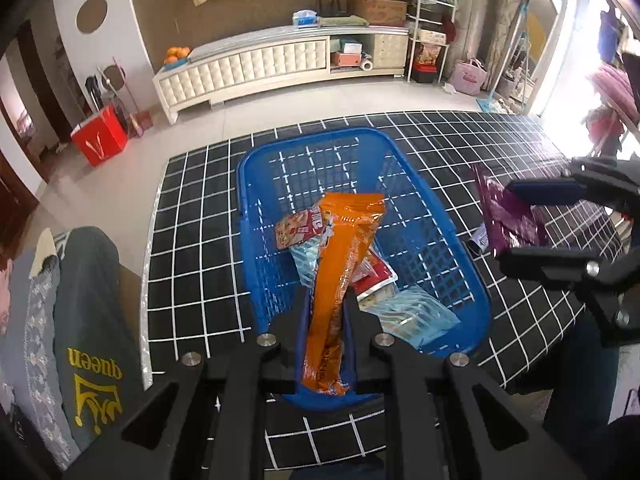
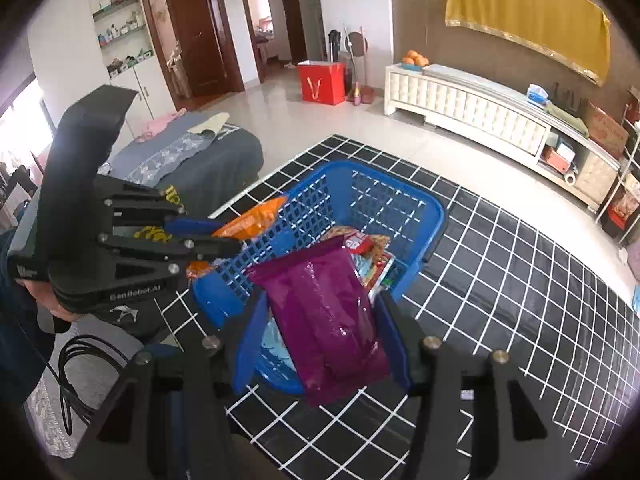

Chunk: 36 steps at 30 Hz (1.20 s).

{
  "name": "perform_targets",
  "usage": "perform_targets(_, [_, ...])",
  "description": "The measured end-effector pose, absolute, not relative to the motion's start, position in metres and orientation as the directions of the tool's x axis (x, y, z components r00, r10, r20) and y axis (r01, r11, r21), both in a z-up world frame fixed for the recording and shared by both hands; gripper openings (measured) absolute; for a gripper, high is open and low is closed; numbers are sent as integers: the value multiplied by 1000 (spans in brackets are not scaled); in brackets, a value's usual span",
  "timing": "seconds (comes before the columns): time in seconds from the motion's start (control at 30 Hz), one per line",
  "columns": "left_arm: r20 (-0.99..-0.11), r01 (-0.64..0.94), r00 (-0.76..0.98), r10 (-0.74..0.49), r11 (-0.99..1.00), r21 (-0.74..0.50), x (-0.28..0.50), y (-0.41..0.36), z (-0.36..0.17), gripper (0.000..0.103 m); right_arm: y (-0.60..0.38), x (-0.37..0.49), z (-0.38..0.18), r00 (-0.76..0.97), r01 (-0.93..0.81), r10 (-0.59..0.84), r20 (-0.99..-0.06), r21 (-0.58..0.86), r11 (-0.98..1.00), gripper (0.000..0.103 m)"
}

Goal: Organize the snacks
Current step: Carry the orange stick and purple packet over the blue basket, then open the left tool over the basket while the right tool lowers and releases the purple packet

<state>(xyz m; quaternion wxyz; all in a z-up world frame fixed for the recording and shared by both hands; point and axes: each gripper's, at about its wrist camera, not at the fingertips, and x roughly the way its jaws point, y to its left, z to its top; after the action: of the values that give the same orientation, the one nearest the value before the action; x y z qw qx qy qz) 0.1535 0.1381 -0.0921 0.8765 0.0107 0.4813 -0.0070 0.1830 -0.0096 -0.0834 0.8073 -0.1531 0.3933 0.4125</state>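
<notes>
Left wrist: orange packet (image 1: 340, 276) between fingers (image 1: 286, 328).

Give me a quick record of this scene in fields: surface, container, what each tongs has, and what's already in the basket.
surface: black tablecloth with white grid
container: blue plastic lattice basket
left tongs: shut on long orange foil snack packet, over basket
right tongs: shut on purple foil snack bag, over basket's near rim
in basket: several red and pale blue snack packets

I see blue basket (image 1: 432, 216): perforated plastic, slight sheen. Orange packet (image 1: 340, 264) & purple packet (image 2: 328, 320): glossy crinkled foil/film. Gripper fingers (image 1: 276, 328): matt black plastic w/ shiny metal bolts. Grid tablecloth (image 1: 192, 240): smooth, semi-glossy.
</notes>
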Motion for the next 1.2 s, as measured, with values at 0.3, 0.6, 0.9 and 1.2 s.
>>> perform_targets(0.3, [-851, 46, 522, -49, 998, -30, 173, 137, -108, 14, -10, 196, -93, 340, -761, 530, -776, 104, 640, 59])
perform_targets(0.6, [-883, 138, 463, -78, 990, -15, 194, 117, -134, 18, -27, 206, -100, 352, -733, 508, -786, 107, 672, 59])
perform_targets(0.9, [-884, 104, 460, -78, 994, -33, 185, 122, -134, 40, -30, 205, -94, 363, -727, 495, -789, 92, 681, 59])
perform_targets(1.2, [-814, 26, 578, -47, 999, -39, 144, 154, -84, 41, -1, 188, -84, 364, -759, 504, -784, 64, 648, 59])
